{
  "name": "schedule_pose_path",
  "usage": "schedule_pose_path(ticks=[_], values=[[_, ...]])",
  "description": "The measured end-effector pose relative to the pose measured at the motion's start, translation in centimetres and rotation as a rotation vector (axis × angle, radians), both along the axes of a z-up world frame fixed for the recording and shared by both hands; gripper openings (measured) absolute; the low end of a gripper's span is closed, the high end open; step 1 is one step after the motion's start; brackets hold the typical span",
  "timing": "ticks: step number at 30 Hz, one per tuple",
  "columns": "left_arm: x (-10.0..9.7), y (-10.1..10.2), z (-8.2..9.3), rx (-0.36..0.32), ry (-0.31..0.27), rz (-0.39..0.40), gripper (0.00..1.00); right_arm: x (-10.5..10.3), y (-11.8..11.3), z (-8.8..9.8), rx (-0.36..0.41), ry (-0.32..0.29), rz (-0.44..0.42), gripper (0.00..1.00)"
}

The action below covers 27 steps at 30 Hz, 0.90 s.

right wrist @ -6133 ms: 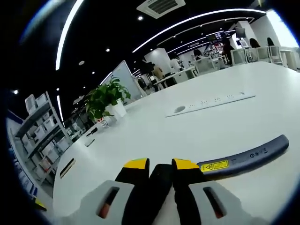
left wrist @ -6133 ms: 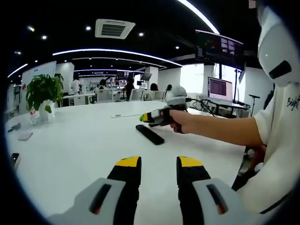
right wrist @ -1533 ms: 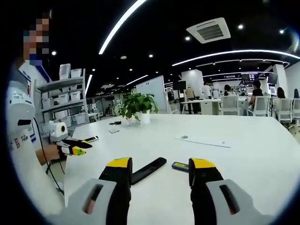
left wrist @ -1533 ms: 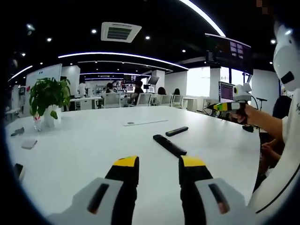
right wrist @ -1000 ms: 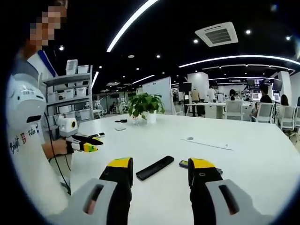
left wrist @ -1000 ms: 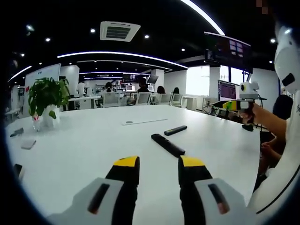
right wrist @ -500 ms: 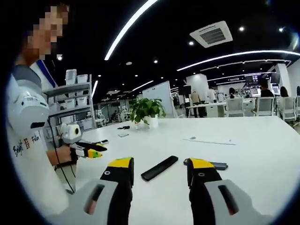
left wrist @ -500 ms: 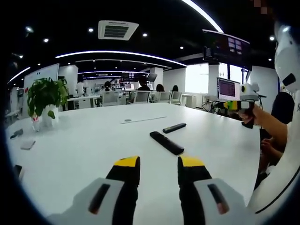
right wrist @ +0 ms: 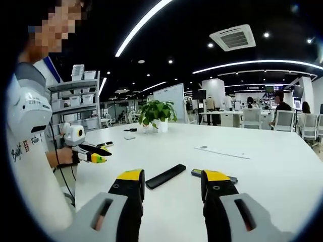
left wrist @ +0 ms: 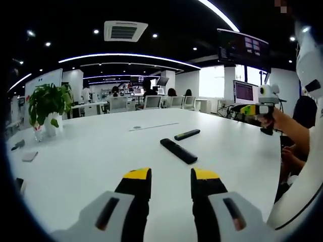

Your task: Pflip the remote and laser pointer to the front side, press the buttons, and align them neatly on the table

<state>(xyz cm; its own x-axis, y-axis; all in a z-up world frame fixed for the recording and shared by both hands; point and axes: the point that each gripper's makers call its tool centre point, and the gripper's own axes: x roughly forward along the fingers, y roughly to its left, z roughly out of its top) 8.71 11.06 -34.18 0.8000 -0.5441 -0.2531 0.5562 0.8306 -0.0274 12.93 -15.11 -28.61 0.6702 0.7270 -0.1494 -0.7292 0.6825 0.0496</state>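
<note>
Stretching white across both views, the table carrying the two task pieces near its middle: the black remote lying flat, and the slimmer laser pointer resting just beyond it, apart and at an angle rather than parallel. Judging by that, looking like the closing step, with aligning the pair side by side apparently outstanding; impossible to tell from here which faces are up.

Hovering above the table edge, the left tongs gaping partway and holding nothing. Hanging likewise over the near side, the right tongs spread wide and empty, with the remote showing between the jaws.

Calling, next, for a reach forward to nudge one piece square to the other.

Standing well clear to the side: a potted plant, a thin white strip, small dark items by the far edge. Nothing blocking the approach.
</note>
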Motion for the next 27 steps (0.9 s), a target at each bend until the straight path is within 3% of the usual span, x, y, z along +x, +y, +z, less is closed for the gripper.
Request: schedule_pose_path(ticks=[19,23,27], values=[[-0.1,-1.2,-0.2,0.016,0.012,-0.02,0.32,1.4,-1.4,-0.2,-0.014,0.023,-0.037,0.46],[-0.1,-1.5,0.0,0.021,0.006,-0.032,0.32,1.7,-2.0,-0.5,0.022,0.021,-0.087,0.45],[-0.2,-1.8,0.1,0.023,0.002,-0.04,0.32,2.2,-2.2,-1.5,0.009,0.038,-0.12,0.41]])
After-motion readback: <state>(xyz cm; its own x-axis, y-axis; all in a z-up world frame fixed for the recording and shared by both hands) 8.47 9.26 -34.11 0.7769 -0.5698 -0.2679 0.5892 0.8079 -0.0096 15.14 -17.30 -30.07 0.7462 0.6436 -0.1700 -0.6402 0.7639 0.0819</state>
